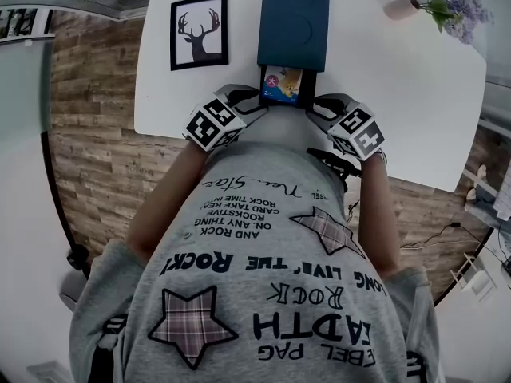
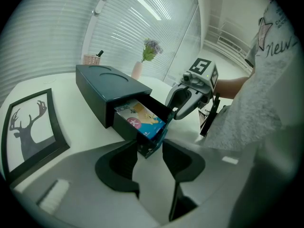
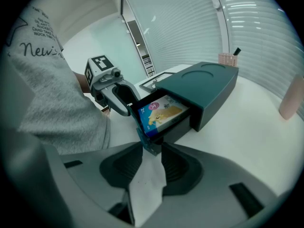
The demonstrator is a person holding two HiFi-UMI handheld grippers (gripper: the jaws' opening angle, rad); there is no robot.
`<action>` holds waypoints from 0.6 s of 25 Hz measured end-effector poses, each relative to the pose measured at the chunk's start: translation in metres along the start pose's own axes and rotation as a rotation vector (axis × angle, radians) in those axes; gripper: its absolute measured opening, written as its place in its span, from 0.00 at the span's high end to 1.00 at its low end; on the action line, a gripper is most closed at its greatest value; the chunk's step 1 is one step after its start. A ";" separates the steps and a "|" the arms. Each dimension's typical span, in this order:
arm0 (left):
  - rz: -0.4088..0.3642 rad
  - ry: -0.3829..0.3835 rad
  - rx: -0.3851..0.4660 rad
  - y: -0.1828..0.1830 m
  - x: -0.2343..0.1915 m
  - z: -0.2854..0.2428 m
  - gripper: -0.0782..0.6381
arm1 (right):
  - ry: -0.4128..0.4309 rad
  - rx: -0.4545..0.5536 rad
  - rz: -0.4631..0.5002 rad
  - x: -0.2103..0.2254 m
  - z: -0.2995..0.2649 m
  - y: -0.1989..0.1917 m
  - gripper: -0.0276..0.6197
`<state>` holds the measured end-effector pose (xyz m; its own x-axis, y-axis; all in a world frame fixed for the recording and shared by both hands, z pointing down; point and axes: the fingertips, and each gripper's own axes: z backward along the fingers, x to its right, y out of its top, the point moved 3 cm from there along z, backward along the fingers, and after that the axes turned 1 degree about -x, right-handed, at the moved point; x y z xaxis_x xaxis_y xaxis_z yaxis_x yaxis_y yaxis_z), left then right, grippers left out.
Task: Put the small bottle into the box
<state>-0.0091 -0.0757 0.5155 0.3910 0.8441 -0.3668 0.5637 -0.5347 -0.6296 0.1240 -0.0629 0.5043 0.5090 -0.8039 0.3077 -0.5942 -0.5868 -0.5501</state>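
Left tool (image 2: 149, 146) and right tool (image 3: 152, 148) each pinch one front corner of the pulled-out drawer (image 2: 126, 127). The box (image 2: 102, 87) lies directly beyond, along the drawer's long axis. A printed pack (image 2: 140, 118) lies inside the drawer.

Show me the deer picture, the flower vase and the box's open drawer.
deer picture (image 1: 199, 32), head view, on the deer silhouette.
flower vase (image 1: 398, 7), head view, on the vase's body.
drawer (image 2: 126, 126), left gripper view, on its dark side wall.
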 end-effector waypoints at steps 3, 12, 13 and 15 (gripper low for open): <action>0.004 0.007 0.005 0.002 -0.002 0.000 0.65 | -0.004 0.007 -0.001 0.002 0.001 0.002 0.76; 0.008 0.030 0.012 0.008 -0.010 -0.002 0.65 | -0.018 0.020 -0.002 0.011 0.000 0.007 0.76; 0.011 0.032 0.011 0.009 -0.012 -0.002 0.65 | -0.020 0.024 -0.003 0.012 0.000 0.008 0.76; 0.017 0.038 0.007 0.010 -0.015 -0.003 0.65 | -0.026 0.029 -0.005 0.014 -0.001 0.009 0.76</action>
<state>-0.0068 -0.0933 0.5172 0.4282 0.8328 -0.3509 0.5515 -0.5484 -0.6285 0.1251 -0.0796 0.5044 0.5280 -0.7982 0.2900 -0.5736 -0.5870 -0.5713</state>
